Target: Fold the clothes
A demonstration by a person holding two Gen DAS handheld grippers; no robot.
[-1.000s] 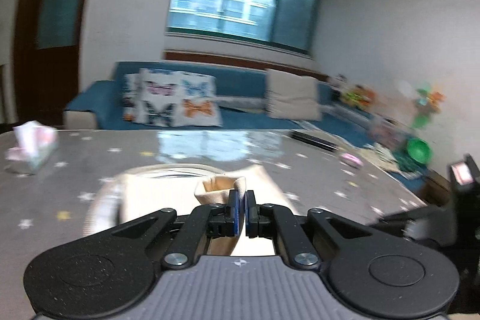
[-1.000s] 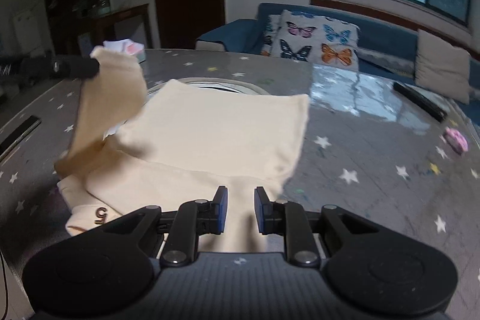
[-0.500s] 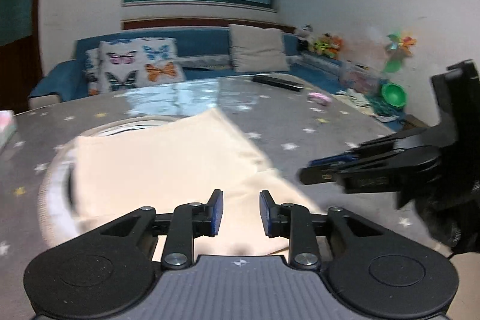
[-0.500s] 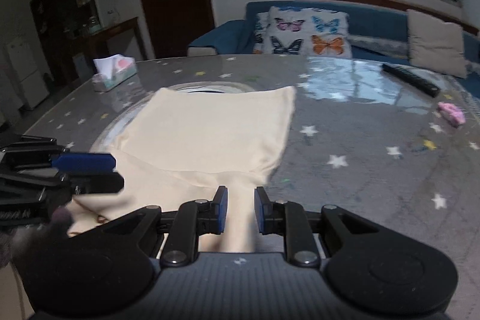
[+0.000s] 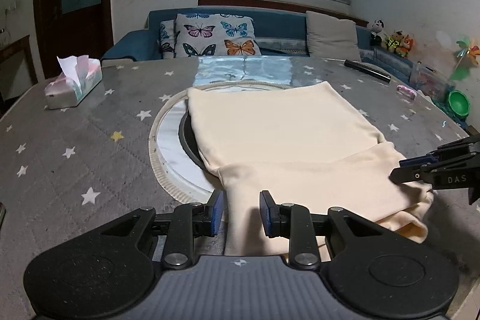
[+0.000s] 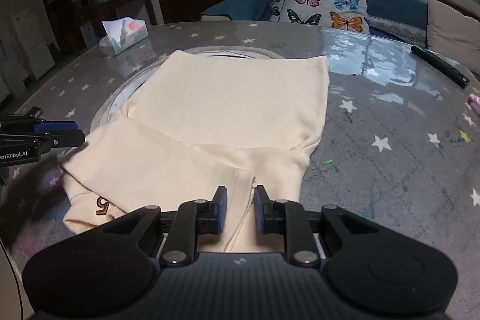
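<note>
1. The left tool (image 5: 241, 212) is released, jaws apart over the near left edge of the cream garment (image 5: 279, 137); a second ago it was clenched on a lifted sleeve, which now lies down flat.
2. The right tool (image 6: 240, 207) is likewise released, jaws apart above the garment's near hem, much as it was earlier.
3. The garment lies flat on the grey starred worktop (image 5: 75, 140), its long axis running from the tools away toward the sofa (image 5: 270, 20). The far half is a folded layer lying over the near half, and it partly covers the round inset (image 5: 168, 140) in the worktop.
4. Left of the garment, further off, stands a tissue box (image 5: 75, 83).
5. Beyond the garment's far right corner lies a black remote (image 6: 439, 65).
</note>
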